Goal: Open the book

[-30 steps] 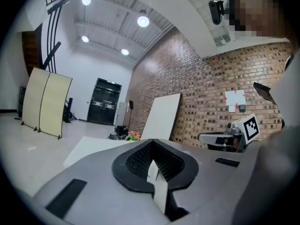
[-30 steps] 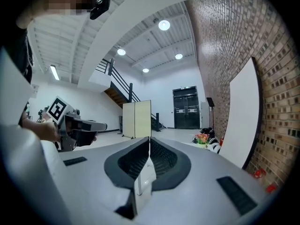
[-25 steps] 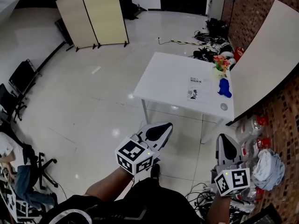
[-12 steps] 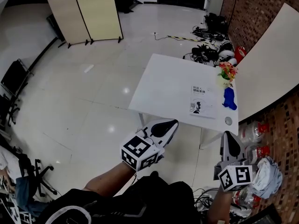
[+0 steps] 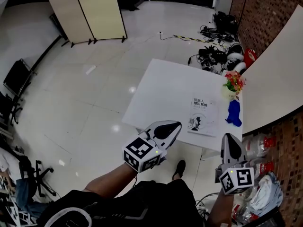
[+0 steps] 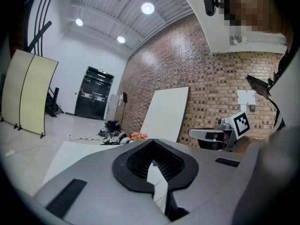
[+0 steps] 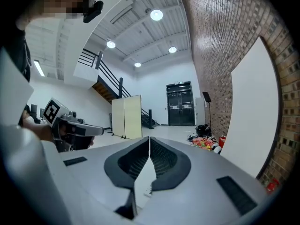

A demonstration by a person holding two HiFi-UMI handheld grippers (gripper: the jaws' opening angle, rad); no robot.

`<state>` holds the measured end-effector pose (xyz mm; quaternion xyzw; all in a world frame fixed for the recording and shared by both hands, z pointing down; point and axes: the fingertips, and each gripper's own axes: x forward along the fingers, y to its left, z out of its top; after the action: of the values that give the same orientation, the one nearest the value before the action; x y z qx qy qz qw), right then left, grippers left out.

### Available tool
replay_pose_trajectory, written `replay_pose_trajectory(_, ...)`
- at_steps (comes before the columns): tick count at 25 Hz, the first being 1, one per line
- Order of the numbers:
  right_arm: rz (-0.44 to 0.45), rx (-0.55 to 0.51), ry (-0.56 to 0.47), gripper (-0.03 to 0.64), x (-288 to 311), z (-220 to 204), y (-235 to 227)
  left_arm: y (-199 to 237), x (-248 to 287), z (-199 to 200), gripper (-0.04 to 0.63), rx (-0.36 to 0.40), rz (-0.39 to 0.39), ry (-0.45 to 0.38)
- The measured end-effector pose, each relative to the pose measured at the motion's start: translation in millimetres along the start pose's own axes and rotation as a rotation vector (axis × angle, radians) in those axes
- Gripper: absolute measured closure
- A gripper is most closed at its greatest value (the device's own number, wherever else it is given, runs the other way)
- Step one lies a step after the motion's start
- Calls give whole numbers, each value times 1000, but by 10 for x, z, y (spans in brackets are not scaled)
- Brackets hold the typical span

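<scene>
Book (image 5: 203,116) lies closed, cover up, on the white desk (image 5: 161,89), close to the desk's near edge toward its 4 o'clock corner. Nearest the camera, the left tool (image 5: 176,125) has its jaws together with nothing between them. Its tip shows against the desk's near edge, with the book apart from it at its 2 o'clock. The right tool (image 5: 230,139) is likewise closed and empty, its tip just short of the desk's near corner, the book at its 11 o'clock. A shoe (image 5: 179,168) stands on the pale floor (image 5: 85,108) between the two tools. Beyond the book on the desk, a blue object (image 5: 234,112) lies at the book's 3 o'clock and a small pot of flowers (image 5: 233,83) stands at its 1 o'clock. Farther off, a tangle of cables and gear (image 5: 220,56) lies on the floor at the desk's 1 o'clock, and a folding screen (image 5: 87,11) stands at its 10 o'clock.
</scene>
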<state>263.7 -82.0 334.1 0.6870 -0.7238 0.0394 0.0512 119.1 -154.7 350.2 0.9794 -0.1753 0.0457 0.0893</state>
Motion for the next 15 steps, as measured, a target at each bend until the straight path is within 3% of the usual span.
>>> replay_pose_trajectory(9,45,3,-4,614,765,86,-999,532,936,292,597,0,135,-6)
replay_pose_trajectory(12,59,18,40,614,986,-45,-1245,609,1176,294,597,-8,157,-4)
replay_pose_trajectory(15,87,67,121,612,1208,-305,-1386,726,1360,128,597,-25,180,52)
